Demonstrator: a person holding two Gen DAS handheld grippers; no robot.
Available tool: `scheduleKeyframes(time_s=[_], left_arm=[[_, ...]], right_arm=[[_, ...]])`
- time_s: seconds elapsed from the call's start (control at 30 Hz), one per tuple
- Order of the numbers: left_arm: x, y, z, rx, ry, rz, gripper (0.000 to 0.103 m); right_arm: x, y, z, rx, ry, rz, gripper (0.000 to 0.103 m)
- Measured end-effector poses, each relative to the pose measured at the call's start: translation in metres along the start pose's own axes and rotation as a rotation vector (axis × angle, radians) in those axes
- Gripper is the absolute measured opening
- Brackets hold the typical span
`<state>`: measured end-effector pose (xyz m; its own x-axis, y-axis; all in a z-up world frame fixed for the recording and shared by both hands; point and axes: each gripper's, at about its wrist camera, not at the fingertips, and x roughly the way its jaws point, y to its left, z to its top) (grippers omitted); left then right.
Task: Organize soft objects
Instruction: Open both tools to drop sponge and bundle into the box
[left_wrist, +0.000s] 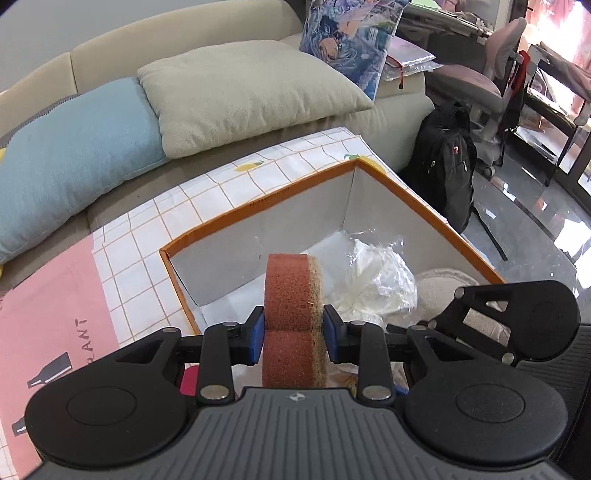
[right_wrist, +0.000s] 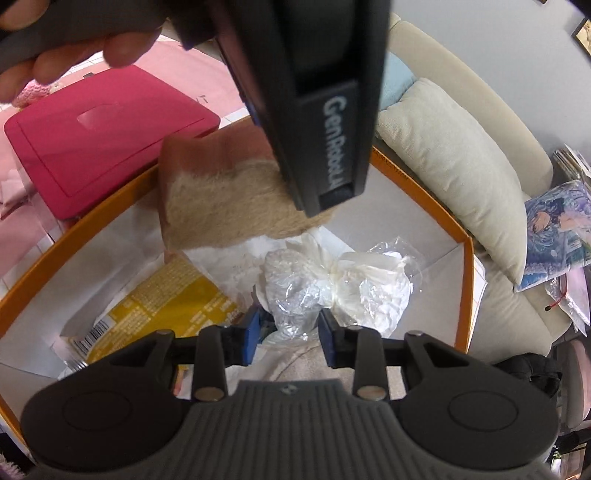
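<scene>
Bright, even daylight in both views, blown out at the window (left_wrist: 554, 33) (upper right, left wrist view). Glare on the floor (left_wrist: 528, 206). Strong fisheye bending, dark corners. Close black casing (right_wrist: 314, 92) and fingers (right_wrist: 74, 55) badly blurred in the right wrist view.

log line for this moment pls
left hand-held gripper: shut on sponge, over orange box | right hand-held gripper: open, around plastic bag

Both scenes are seen from fisheye cameras mounted behind each gripper, angled steeply downward. The orange-rimmed white cardboard box (left_wrist: 388, 186) is viewed closely from above in the left wrist view, facing the beige sofa (left_wrist: 391, 110). The same box (right_wrist: 466, 280), its clear plastic bag (right_wrist: 332, 284) and that sofa are shared by the 2 views.
</scene>
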<state>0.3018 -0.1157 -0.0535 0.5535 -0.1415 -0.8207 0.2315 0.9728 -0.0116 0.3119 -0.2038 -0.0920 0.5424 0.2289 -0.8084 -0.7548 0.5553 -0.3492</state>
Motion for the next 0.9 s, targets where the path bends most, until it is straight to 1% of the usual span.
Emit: scheduleKeyframes(time_s=[0.07,0.13,0.17,0.2,0.23,0.3,0.4,0.57,0.7,0.83,0.9], left_arm=[[0.001,0.002,-0.002,-0.007,0.01,-0.008,0.037],[-0.001,0.003,-0.004,-0.013,0.013,-0.016,0.04],[-0.002,0.004,-0.004,-0.015,0.013,-0.021,0.041],[-0.004,0.005,-0.005,-0.02,0.01,-0.026,0.047],[-0.006,0.007,-0.005,-0.031,0.006,-0.032,0.056],[-0.012,0.012,-0.005,-0.061,-0.01,-0.045,0.066],[-0.019,0.017,-0.004,-0.081,-0.021,-0.06,0.066],[-0.036,0.02,-0.006,-0.085,-0.058,-0.079,0.067],[-0.053,0.024,-0.012,-0.087,-0.102,-0.092,0.072],[-0.072,0.027,-0.023,-0.082,-0.15,-0.098,0.073],[-0.08,0.03,-0.029,-0.096,-0.172,-0.106,0.073]], right_arm=[[-0.001,0.001,0.001,-0.007,0.002,-0.005,0.037],[0.0,0.004,0.0,-0.013,0.007,-0.005,0.038],[-0.001,0.005,0.0,-0.016,0.008,-0.006,0.042],[0.0,0.003,0.001,-0.019,0.008,-0.012,0.045],[0.001,0.0,0.001,-0.021,0.009,-0.018,0.05],[-0.001,0.001,0.001,-0.013,0.008,-0.028,0.053],[-0.006,-0.003,0.002,0.024,0.017,-0.027,0.053],[-0.022,-0.006,0.007,0.079,0.017,-0.047,0.053],[-0.041,-0.008,0.013,0.152,-0.009,-0.068,0.056],[-0.059,-0.005,0.018,0.23,-0.036,-0.103,0.057],[-0.066,-0.002,0.018,0.286,-0.05,-0.131,0.058]])
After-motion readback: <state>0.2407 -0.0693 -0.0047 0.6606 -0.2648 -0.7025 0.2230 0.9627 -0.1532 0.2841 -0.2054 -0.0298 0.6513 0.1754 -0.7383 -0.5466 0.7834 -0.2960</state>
